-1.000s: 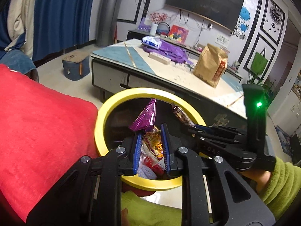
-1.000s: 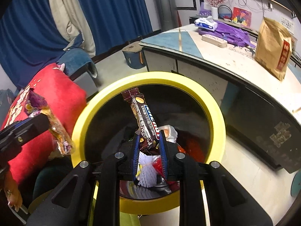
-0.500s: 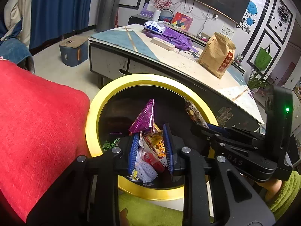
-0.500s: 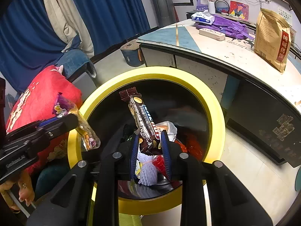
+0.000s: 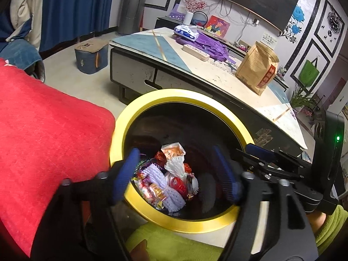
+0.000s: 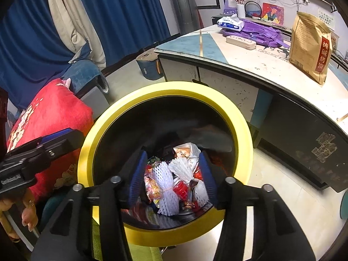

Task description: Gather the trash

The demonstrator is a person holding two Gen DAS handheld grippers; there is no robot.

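Note:
A round bin with a yellow rim (image 5: 139,106) (image 6: 121,108) stands on the floor below both grippers. Inside lie several wrappers and white foam nets (image 5: 174,182) (image 6: 167,187). My left gripper (image 5: 176,171) hovers over the bin's mouth, its blue-padded jaws opening wide with nothing held between them. My right gripper (image 6: 171,169) hangs over the same opening, jaws also opening and holding nothing. The right gripper's body (image 5: 282,165) shows at the right of the left wrist view. The left gripper's body (image 6: 32,158) shows at the left of the right wrist view.
A red cushion (image 5: 43,130) (image 6: 50,113) lies left of the bin. Behind the bin stands a low table (image 5: 195,65) (image 6: 250,61) with a brown paper bag (image 5: 258,67) (image 6: 311,45), a purple bag (image 5: 211,43) and a tissue pack (image 5: 187,30). A blue stool (image 5: 91,54) sits on the floor.
Both grippers have opened. The purple and orange snack wrappers left the left jaws and the chocolate bar wrapper left the right jaws; they now lie in the bin.

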